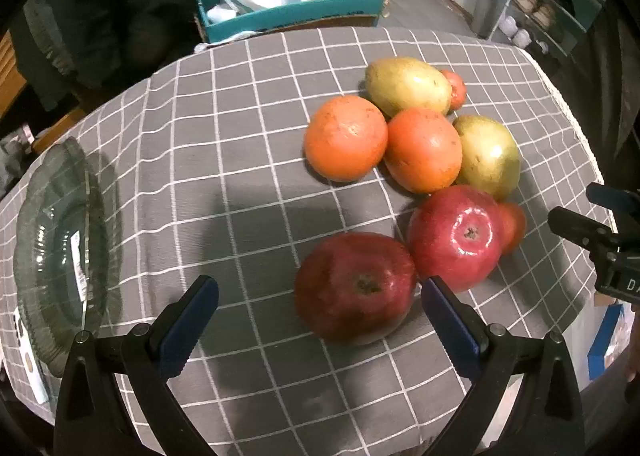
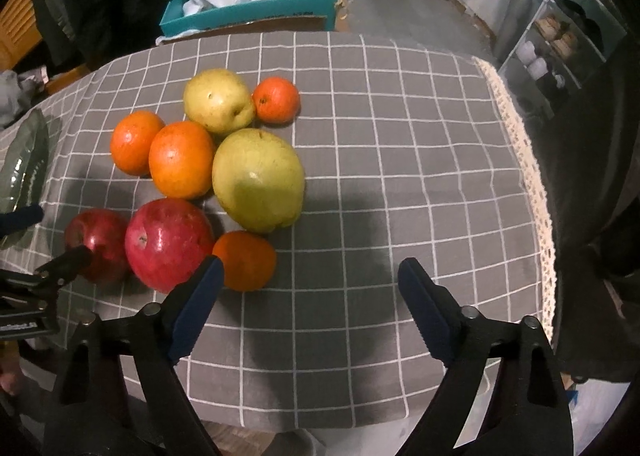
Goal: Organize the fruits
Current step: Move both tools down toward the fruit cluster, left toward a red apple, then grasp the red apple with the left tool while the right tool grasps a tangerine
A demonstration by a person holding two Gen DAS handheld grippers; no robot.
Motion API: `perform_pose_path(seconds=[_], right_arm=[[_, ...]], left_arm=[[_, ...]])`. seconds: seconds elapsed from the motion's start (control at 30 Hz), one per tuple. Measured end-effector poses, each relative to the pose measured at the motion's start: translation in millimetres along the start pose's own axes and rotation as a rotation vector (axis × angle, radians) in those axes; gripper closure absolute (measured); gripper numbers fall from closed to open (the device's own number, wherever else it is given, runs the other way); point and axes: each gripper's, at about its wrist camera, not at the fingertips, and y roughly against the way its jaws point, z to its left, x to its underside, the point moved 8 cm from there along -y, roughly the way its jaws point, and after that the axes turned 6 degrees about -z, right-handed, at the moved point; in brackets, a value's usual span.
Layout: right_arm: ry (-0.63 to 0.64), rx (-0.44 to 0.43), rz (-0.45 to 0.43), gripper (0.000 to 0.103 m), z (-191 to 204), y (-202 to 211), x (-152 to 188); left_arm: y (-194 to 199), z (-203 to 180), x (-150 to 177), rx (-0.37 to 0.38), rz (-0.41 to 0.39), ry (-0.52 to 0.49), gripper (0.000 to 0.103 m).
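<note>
The fruits lie in one cluster on a grey checked tablecloth (image 1: 224, 160): two red apples, two large oranges, two yellow-green pears and two small oranges. The left gripper (image 1: 320, 310) hangs over the cloth with its jaws wide apart; the near apple (image 1: 354, 288) sits between the blue pads, close beside the right-hand pad, with a clear gap to the left-hand one. The second apple (image 1: 456, 236) lies just behind it, touching a small orange (image 1: 514, 226). A glass plate (image 1: 60, 252) stands empty at the cloth's left edge, well apart from the fruit. The right gripper (image 2: 310, 296) also stands open, with only bare cloth between its pads; its left pad is just beside the small orange (image 2: 246, 260). Behind that rest the big pear (image 2: 258, 180), the large oranges (image 2: 182, 158) and the smaller pear (image 2: 218, 100).
</note>
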Motion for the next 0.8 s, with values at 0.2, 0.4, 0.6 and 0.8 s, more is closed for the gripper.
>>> perform_pose_path(seconds=[0.2,0.4,0.6,0.8], right_arm=[[-0.013,-0.059,0.043,0.023,8,-17,4],[0.017,-0.092,0.073,0.025,21,-30,6],[0.046,-0.102,0.098,0.028,32,-45,6],[0.031,-0.134,0.108,0.033,32,-51,2]], left_arm=[[-15,-6,5,0.017,0.035,-0.013,0.010],[-24,-8,7,0.042,0.051,-0.002,0.010],[-38,-12,10,0.062,0.075,-0.001,0.015],[-43,-13,12,0.088,0.083,0.014,0.016]])
